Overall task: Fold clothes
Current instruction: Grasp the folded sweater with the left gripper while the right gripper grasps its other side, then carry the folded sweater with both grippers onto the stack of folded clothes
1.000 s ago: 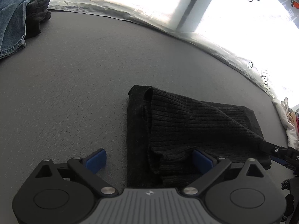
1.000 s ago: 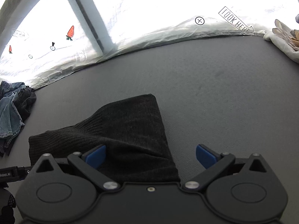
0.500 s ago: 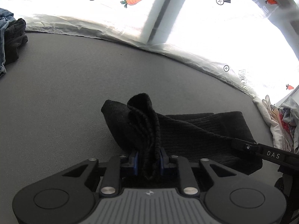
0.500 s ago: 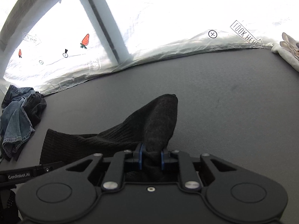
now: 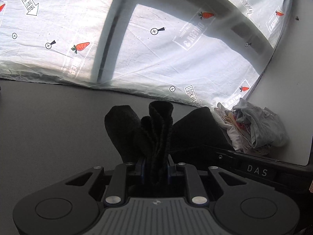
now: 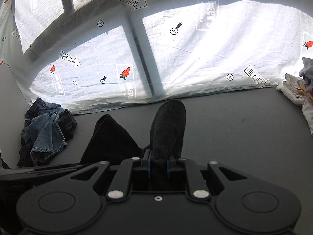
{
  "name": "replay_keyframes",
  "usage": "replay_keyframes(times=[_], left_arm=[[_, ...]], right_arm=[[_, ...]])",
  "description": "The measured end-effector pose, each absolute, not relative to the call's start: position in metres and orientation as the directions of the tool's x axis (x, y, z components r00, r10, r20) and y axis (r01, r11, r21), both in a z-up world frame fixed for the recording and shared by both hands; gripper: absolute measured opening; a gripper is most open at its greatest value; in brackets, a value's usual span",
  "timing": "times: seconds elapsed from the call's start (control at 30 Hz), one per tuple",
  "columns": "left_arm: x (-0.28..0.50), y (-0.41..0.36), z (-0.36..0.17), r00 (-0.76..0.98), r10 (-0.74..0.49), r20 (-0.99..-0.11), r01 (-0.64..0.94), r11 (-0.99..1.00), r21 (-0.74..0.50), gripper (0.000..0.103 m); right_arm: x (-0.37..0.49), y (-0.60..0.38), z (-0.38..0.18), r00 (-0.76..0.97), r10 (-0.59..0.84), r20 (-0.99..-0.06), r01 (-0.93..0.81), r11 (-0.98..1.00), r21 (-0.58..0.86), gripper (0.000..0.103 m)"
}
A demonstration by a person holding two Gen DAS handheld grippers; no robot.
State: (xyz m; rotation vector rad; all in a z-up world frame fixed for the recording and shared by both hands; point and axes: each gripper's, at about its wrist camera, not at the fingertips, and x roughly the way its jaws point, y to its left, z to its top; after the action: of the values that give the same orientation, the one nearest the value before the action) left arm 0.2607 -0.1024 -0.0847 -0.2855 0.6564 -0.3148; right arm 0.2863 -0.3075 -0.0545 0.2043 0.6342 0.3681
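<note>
In the left wrist view, we see our left gripper (image 5: 154, 168) clamped on a bunched fold of the black knit sweater (image 5: 156, 129), its blue pads pressed tight against the ribbed cloth. The sweater's folds stand up just ahead of the jaws, and the rest of it drapes down toward the grey table (image 5: 49, 121). At right, the other gripper's black arm, marked DAS, crosses the frame. A heap of light clothes (image 5: 254, 125) sits in the far right corner against the white printed sheet (image 5: 156, 58).

In the right wrist view, we see our right gripper (image 6: 158, 166) pinching another part of the same sweater (image 6: 168, 125), which rises as a dark hump above the jaws while a second fold hangs to the left. A pile of blue jeans (image 6: 45, 133) lies at the far left of the table (image 6: 244, 127).
</note>
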Motion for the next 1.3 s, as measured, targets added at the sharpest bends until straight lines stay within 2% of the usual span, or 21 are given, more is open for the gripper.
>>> replay_keyframes(times=[0.2, 0.33, 0.47, 0.57, 0.7, 0.9, 1.0, 1.07, 1.17, 1.3], left_arm=[[0.232, -0.089, -0.092, 0.713, -0.428, -0.555, 0.223, 0.889, -0.4, 0.02], [0.223, -0.09, -0.107, 0.662, -0.478, -0.578, 0.256, 0.868, -0.425, 0.02], [0.219, -0.109, -0.117, 0.625, -0.5, -0.599, 0.287, 0.861, -0.419, 0.02], [0.214, -0.132, -0.117, 0.621, -0.506, -0.598, 0.309, 0.86, -0.407, 0.02], [0.209, -0.176, -0.115, 0.646, -0.491, -0.585, 0.3, 0.867, -0.398, 0.02], [0.215, -0.263, -0.11, 0.705, -0.445, -0.553, 0.251, 0.885, -0.392, 0.02], [0.221, -0.309, -0.105, 0.736, -0.424, -0.529, 0.211, 0.885, -0.415, 0.02], [0.228, -0.341, -0.102, 0.751, -0.401, -0.524, 0.209, 0.898, -0.387, 0.02], [0.239, -0.381, -0.089, 0.762, -0.401, -0.508, 0.205, 0.894, -0.398, 0.02], [0.259, -0.437, -0.06, 0.768, -0.451, -0.455, 0.281, 0.875, -0.394, 0.02]], right_arm=[[0.247, -0.313, -0.053, 0.749, 0.332, -0.573, -0.131, 0.923, 0.363, 0.015], [0.223, -0.319, -0.059, 0.748, 0.257, -0.612, -0.049, 0.941, 0.335, 0.015], [0.205, -0.344, -0.067, 0.74, 0.234, -0.63, 0.059, 0.911, 0.408, 0.015], [0.196, -0.359, -0.066, 0.757, 0.197, -0.624, 0.056, 0.931, 0.361, 0.014], [0.199, -0.398, -0.069, 0.779, 0.225, -0.585, 0.056, 0.904, 0.423, 0.014], [0.222, -0.489, -0.064, 0.796, 0.284, -0.535, -0.061, 0.917, 0.395, 0.014], [0.229, -0.538, -0.053, 0.808, 0.354, -0.47, -0.137, 0.89, 0.435, 0.014], [0.235, -0.572, -0.042, 0.824, 0.366, -0.432, -0.175, 0.89, 0.42, 0.014], [0.246, -0.618, -0.026, 0.848, 0.338, -0.407, -0.158, 0.896, 0.414, 0.014], [0.248, -0.675, -0.004, 0.895, 0.288, -0.34, -0.13, 0.899, 0.418, 0.014]])
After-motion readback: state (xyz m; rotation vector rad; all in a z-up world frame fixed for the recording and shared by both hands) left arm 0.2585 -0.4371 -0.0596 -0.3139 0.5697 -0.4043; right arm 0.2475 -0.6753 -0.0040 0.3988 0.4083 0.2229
